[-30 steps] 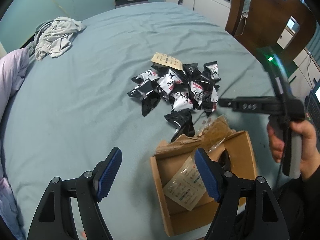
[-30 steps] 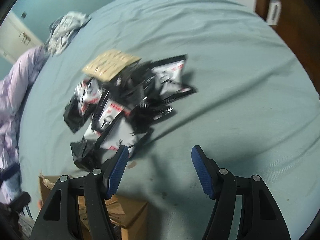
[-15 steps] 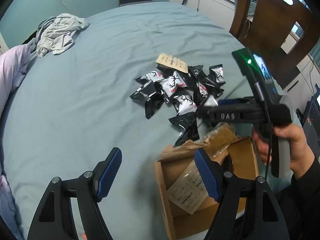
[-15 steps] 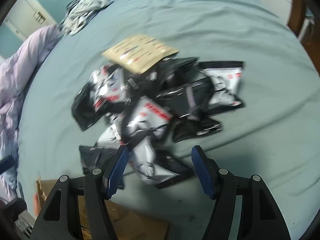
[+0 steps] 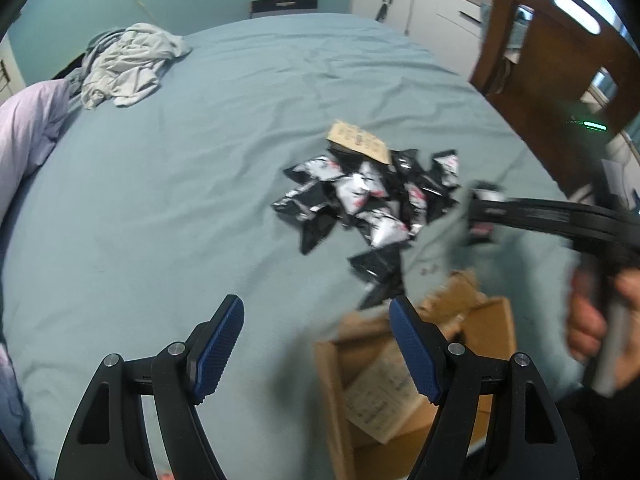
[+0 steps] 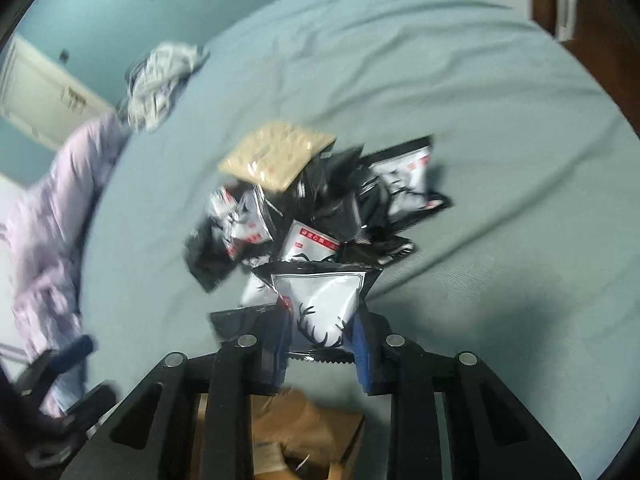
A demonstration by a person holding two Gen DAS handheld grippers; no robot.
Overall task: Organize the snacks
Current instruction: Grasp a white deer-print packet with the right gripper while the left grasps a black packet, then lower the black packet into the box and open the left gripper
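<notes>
A pile of black-and-white snack packets (image 5: 372, 200) lies on the blue bed, with a tan flat packet (image 5: 358, 146) at its far edge. The pile also shows in the right wrist view (image 6: 320, 216). My right gripper (image 6: 320, 340) is shut on a white snack packet with an antler print (image 6: 320, 304), held above an open cardboard box (image 6: 296, 436). In the left wrist view the right gripper (image 5: 486, 212) is blurred, right of the pile. My left gripper (image 5: 316, 348) is open and empty, beside the box (image 5: 420, 392), which holds a clear packet (image 5: 380, 396).
Crumpled grey clothes (image 5: 128, 62) lie at the bed's far left, with a lilac duvet (image 5: 28, 128) at the left edge. A brown wooden chair (image 5: 556, 60) stands at the right. White cabinets (image 5: 416, 4) are behind.
My right gripper moved onto the near edge of the pile and shut on a white antler-print packet. My left gripper stayed open and drifted slightly left of the box.
</notes>
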